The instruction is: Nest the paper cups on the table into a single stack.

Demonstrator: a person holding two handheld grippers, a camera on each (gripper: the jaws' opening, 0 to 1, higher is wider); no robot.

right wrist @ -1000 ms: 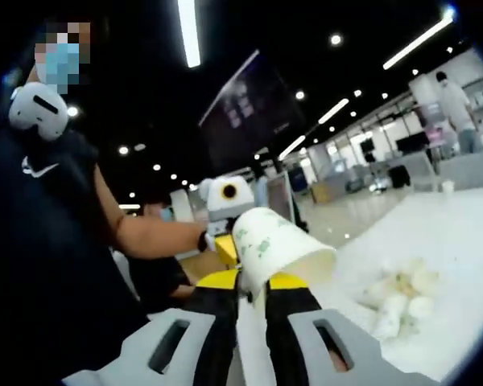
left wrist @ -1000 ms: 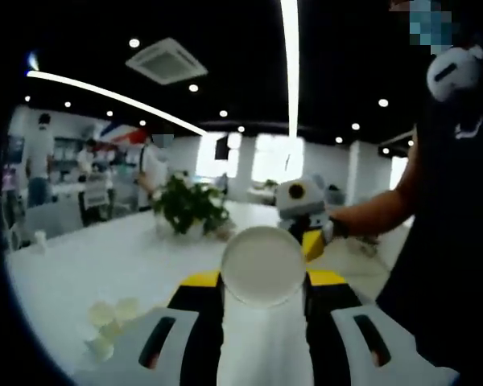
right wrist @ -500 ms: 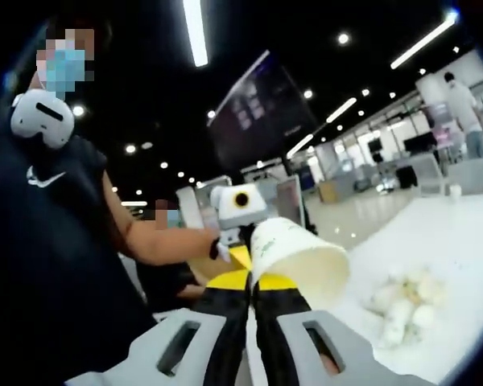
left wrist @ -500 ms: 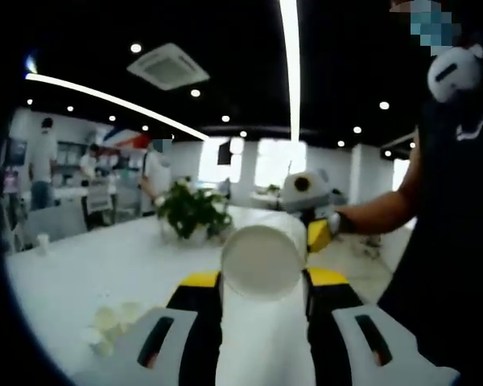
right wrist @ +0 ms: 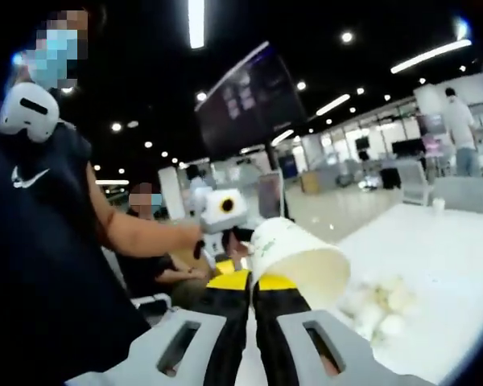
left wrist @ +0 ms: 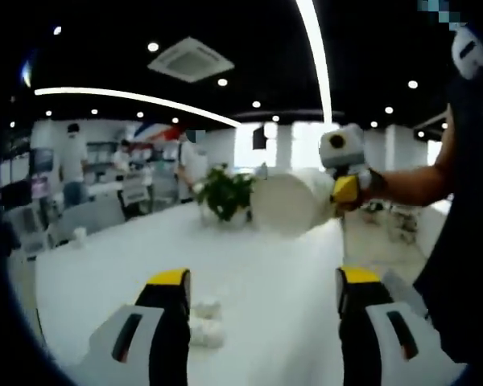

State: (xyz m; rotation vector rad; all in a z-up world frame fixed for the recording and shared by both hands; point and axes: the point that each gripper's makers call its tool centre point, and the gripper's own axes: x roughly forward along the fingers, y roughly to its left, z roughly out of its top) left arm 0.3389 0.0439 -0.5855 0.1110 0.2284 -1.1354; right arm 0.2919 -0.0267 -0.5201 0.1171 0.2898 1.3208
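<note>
In the left gripper view my left gripper [left wrist: 262,277] stands open, its jaws wide apart with nothing between them. Beyond it a white paper cup [left wrist: 288,205] hangs on its side above the white table [left wrist: 282,273], held at its right end by my right gripper [left wrist: 346,189]. In the right gripper view my right gripper [right wrist: 252,281] is shut on the rim of that paper cup [right wrist: 294,257], which has a faint green print. The left gripper [right wrist: 229,240], held in a person's hand, sits just behind the cup. Loose cups [left wrist: 205,323] lie on the table; the loose cups [right wrist: 378,299] form a small heap.
A potted plant [left wrist: 225,193] stands on the table behind the held cup. A lone small cup [left wrist: 80,236] sits near the table's far left edge. The person's arm [left wrist: 414,183] reaches in from the right. People and chairs are in the background.
My left gripper has let go of the white cup it held and opened wide. The cup now hangs farther off, at the right gripper. The right gripper stays shut on its cup.
</note>
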